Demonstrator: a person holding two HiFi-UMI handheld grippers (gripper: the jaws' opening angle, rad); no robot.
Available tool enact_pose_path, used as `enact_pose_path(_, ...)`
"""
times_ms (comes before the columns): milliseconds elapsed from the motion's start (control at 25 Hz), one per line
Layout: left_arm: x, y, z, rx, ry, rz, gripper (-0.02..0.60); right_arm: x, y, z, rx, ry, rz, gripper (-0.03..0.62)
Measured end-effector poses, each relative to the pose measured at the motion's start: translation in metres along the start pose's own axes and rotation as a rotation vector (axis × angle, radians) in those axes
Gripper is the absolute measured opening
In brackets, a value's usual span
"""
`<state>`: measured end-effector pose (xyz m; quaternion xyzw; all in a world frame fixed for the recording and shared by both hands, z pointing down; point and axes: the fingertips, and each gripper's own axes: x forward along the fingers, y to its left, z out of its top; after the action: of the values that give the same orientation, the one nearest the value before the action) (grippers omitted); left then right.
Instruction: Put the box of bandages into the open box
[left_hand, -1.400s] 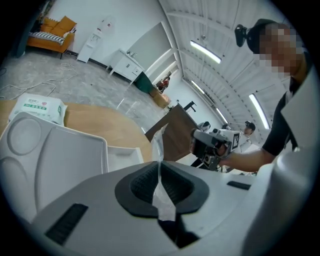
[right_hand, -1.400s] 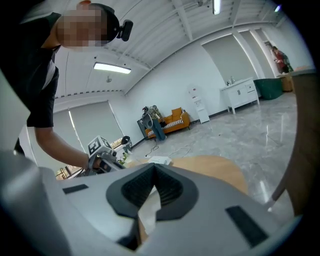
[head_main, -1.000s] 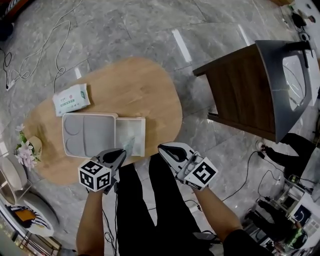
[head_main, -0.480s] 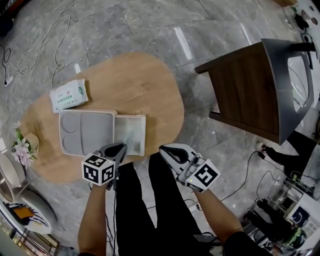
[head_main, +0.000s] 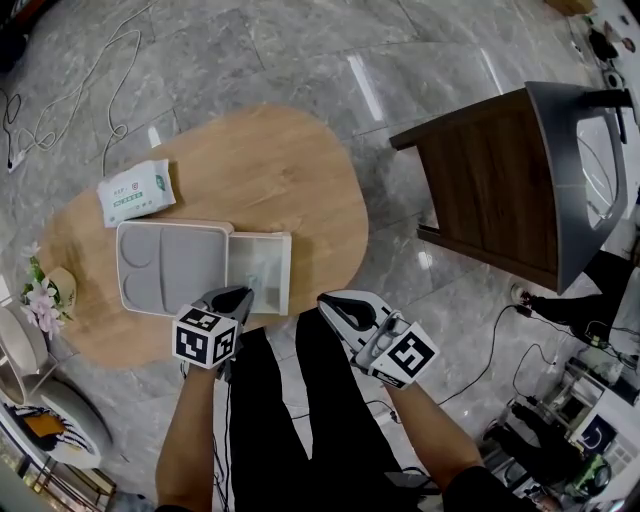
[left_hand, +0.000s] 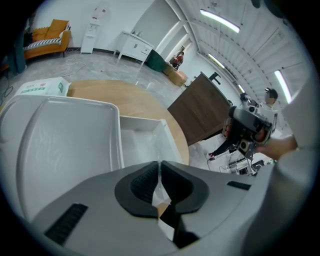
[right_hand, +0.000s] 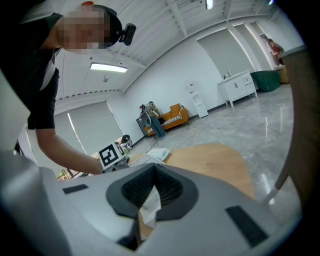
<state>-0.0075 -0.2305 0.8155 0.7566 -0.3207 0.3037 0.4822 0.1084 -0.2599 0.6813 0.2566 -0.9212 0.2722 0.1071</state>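
Note:
The white open box (head_main: 287, 268) lies on the oval wooden table (head_main: 270, 170), with its grey-white lid (head_main: 170, 265) folded out to the left. My left gripper (head_main: 243, 296) is at the box's near edge, shut on a thin pale packet, the box of bandages (head_main: 260, 280), which reaches over the box's inside. In the left gripper view (left_hand: 159, 172) the packet (left_hand: 159, 150) shows edge-on as a narrow translucent sliver above the box floor (left_hand: 140, 145). My right gripper (head_main: 335, 303) hangs off the table's near edge, over the person's legs, shut with nothing held (right_hand: 152, 187).
A pack of wipes (head_main: 138, 192) lies at the table's far left. Flowers (head_main: 45, 300) stand at the left end. A dark wooden cabinet with a grey chair (head_main: 500, 180) stands to the right. Cables (head_main: 110, 90) trail on the marble floor.
My left gripper has edged slightly forward and right toward the box, still holding the packet. The right gripper has hardly moved.

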Motion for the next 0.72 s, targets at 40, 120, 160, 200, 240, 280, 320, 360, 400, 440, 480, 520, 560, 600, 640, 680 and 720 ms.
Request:
enact_pose_path(40,0.0009,0.0002,0.0,0.008,0.003,0.004,0.031,0.0001,0.0001,0.0002,0.0,0.0,0.0,0.009)
enact_pose_path(120,0.003,0.0005,-0.0001,0.024,0.008,0.012,0.032,0.0001,0.0005,0.0,0.0,0.0,0.002,0.009)
enact_pose_path(160,0.0039,0.0007,-0.0002,0.034,0.013,0.018,0.033,0.0002,0.0007,-0.0001,0.001,0.0,0.003,0.009)
enact_pose_path(200,0.0047,0.001,-0.0001,0.046,0.017,0.024,0.035,0.0003,0.001,-0.0002,0.001,0.001,0.003,0.009)
enact_pose_path(240,0.0052,0.0012,0.0002,0.056,0.02,0.03,0.043,0.0004,0.0012,-0.0004,0.002,0.002,0.004,0.009)
enact_pose_path(280,0.0054,0.0015,0.0009,0.064,0.021,0.035,0.061,0.0005,0.0014,-0.0008,0.002,0.004,0.005,0.009)
enact_pose_path(320,0.0053,0.0018,0.0018,0.07,0.02,0.04,0.078,0.0007,0.0016,-0.0012,0.002,0.007,0.006,0.009)
enact_pose_path(360,0.005,0.0023,0.0027,0.074,0.017,0.044,0.081,0.0011,0.002,-0.0018,0.002,0.008,0.007,0.009)
enact_pose_path(400,0.0046,0.0027,0.0035,0.079,0.016,0.048,0.083,0.0015,0.0024,-0.0023,0.002,0.01,0.007,0.009)
enact_pose_path(440,0.0042,0.0031,0.0039,0.085,0.016,0.053,0.09,0.0018,0.0027,-0.0029,0.003,0.01,0.008,0.009)
enact_pose_path(480,0.0038,0.0034,0.0039,0.095,0.019,0.06,0.096,0.0019,0.003,-0.0032,0.003,0.011,0.009,0.009)
enact_pose_path(520,0.0034,0.0037,0.0035,0.109,0.026,0.069,0.101,0.0018,0.0031,-0.0034,0.003,0.011,0.01,0.009)
enact_pose_path(560,0.0027,0.0042,0.0029,0.127,0.034,0.081,0.104,0.0017,0.0033,-0.0033,0.004,0.012,0.011,0.009)
enact_pose_path(600,0.0016,0.0047,0.0025,0.147,0.042,0.094,0.113,0.0017,0.0034,-0.0032,0.004,0.012,0.011,0.009)
enact_pose_path(640,0.0002,0.0051,0.0024,0.168,0.048,0.107,0.118,0.0018,0.0036,-0.0031,0.005,0.013,0.012,0.009)
enact_pose_path(680,-0.0014,0.0054,0.0026,0.188,0.051,0.12,0.121,0.002,0.0039,-0.003,0.004,0.013,0.013,0.009)
enact_pose_path(720,-0.0028,0.0056,0.0027,0.206,0.053,0.132,0.123,0.0022,0.0041,-0.0029,0.004,0.013,0.014,0.01)
